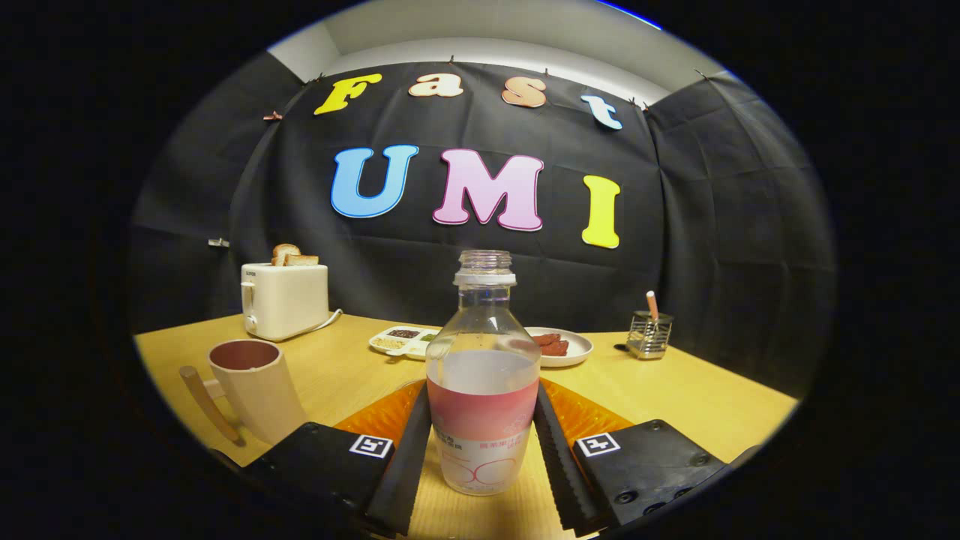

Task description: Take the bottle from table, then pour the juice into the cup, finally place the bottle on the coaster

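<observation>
A clear, uncapped bottle (482,375) with a pink label stands upright between my fingers, pale juice reaching its shoulder. My gripper (481,394) is shut on the bottle, one finger (409,450) against each side of the label. An orange coaster (379,414) lies on the wooden table just behind the fingers, showing on both sides of the bottle. I cannot tell whether the bottle's base rests on the table or hangs just above it. A beige cup (255,390) with a stick-like handle stands to the left of the fingers, its dark inside showing.
A white toaster (285,300) with bread slices stands at the back left. Beyond the bottle lie a divided snack dish (403,341) and a white plate (564,349) with red slices. A wire holder (649,334) stands at the back right.
</observation>
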Available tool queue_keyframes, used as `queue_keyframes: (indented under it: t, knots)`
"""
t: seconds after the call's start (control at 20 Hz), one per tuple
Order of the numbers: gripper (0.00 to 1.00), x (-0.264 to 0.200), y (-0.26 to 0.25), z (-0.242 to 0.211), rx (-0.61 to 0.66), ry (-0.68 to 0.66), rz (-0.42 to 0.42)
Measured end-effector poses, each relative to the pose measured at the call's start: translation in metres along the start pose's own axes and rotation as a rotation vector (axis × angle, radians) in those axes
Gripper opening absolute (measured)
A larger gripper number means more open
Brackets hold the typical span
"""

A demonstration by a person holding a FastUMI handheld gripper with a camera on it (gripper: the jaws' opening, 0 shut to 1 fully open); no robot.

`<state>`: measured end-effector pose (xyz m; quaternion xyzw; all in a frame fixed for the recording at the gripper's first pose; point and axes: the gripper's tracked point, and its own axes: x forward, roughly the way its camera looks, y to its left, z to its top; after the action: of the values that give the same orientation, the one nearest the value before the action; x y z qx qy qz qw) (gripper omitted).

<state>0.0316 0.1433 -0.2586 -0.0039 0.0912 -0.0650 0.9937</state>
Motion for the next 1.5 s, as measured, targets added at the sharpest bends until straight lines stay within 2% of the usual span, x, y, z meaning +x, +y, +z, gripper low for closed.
queue_keyframes:
  t: [0.2, 0.35, 0.45, 0.55, 1.05, 1.5]
  knots:
    - [0.73, 0.005, 0.011, 0.036, -0.164, 0.048, 0.039]
    - [0.71, -0.004, 0.015, 0.066, -0.321, 0.063, 0.019]
    - [0.71, -0.006, 0.018, 0.080, -0.475, 0.069, -0.012]
    - [0.71, -0.007, 0.030, 0.088, -0.594, 0.058, -0.008]
    - [0.70, -0.020, 0.077, 0.068, -1.089, 0.039, 0.100]
    - [0.70, -0.016, 0.090, 0.050, -1.345, 0.007, 0.149]
